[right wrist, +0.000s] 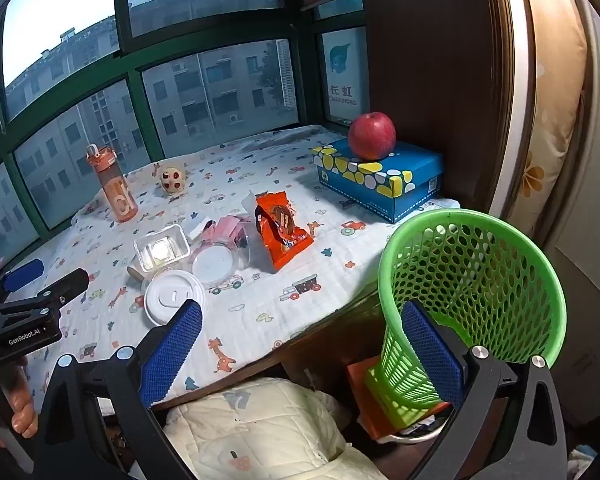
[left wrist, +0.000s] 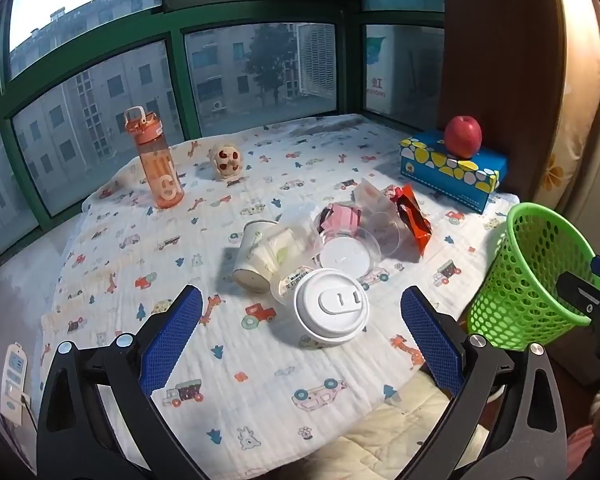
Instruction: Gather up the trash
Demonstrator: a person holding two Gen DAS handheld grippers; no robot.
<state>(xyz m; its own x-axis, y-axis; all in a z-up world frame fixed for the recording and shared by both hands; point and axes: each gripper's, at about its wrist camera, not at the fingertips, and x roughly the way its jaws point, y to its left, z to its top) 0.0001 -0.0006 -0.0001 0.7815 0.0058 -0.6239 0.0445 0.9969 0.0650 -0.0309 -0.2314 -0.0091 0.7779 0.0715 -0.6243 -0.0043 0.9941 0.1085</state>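
Left hand-held gripper (left wrist: 301, 334): jaws spread wide, empty, touching nothing, above the tabletop (left wrist: 260, 400). Right hand-held gripper (right wrist: 302, 348): equally wide, empty; green basket (right wrist: 460, 280) just beyond, tilted, mouth facing the camera. Lidded cup (left wrist: 330, 314) nearest, upright. Paper cup (left wrist: 260, 256) on its side, base toward the camera. Orange wrapper (right wrist: 282, 232) farther back.

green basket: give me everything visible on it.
The green basket looks like plastic, with a solid rim and walls perforated with round holes, tapering toward its base. It looks empty, sits tilted with its mouth toward the table, off the table's right edge, resting on an orange object below. No gripper touches it as far as shown.
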